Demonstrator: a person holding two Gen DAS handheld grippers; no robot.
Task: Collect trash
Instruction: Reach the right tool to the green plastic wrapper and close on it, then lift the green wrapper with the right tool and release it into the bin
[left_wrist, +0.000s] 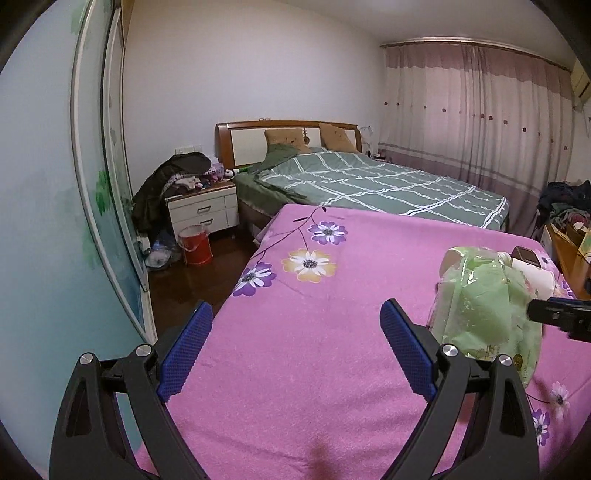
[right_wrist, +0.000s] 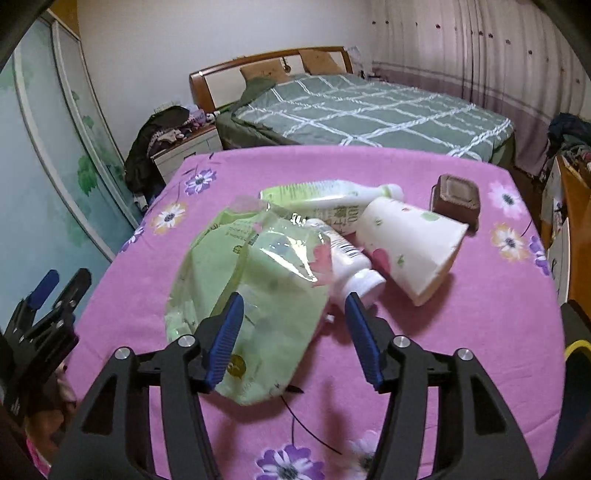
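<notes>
pink cloth with purple and orange flowers (right_wrist: 498, 325) covers the desk where the trash lies in one loose heap. the right tongs (right_wrist: 293, 314) tilt steeply down over the heap, jaws about half open, blue pads apart; the left pad (right_wrist: 225, 332) sits over the crumpled green plastic bag (right_wrist: 258, 295), but whether it touches the bag cannot be told, and nothing is clamped. the right pad (right_wrist: 364, 332) stands just beside the cap of a small white bottle (right_wrist: 351, 262), which lies partly under the bag's edge.

beyond that bottle lies a green-and-white bottle (right_wrist: 332, 195) on its side, and a flattened white paper cup (right_wrist: 410, 243) with a flower print lies against both. a small brown box (right_wrist: 458, 199) sits at the cup's far end, touching it.

the left tongs (left_wrist: 297, 339) point gently downward over bare cloth, well to the left of the heap, jaws wide and empty; in the right wrist view they show at the desk's left edge (right_wrist: 48, 295). from the left view the green bag (left_wrist: 487, 306) lies just beside the right pad (left_wrist: 406, 350), not between the pads.

behind the desk stand a bed with a green checked cover (left_wrist: 388, 184) and a red bucket (left_wrist: 195, 245) on the floor.
</notes>
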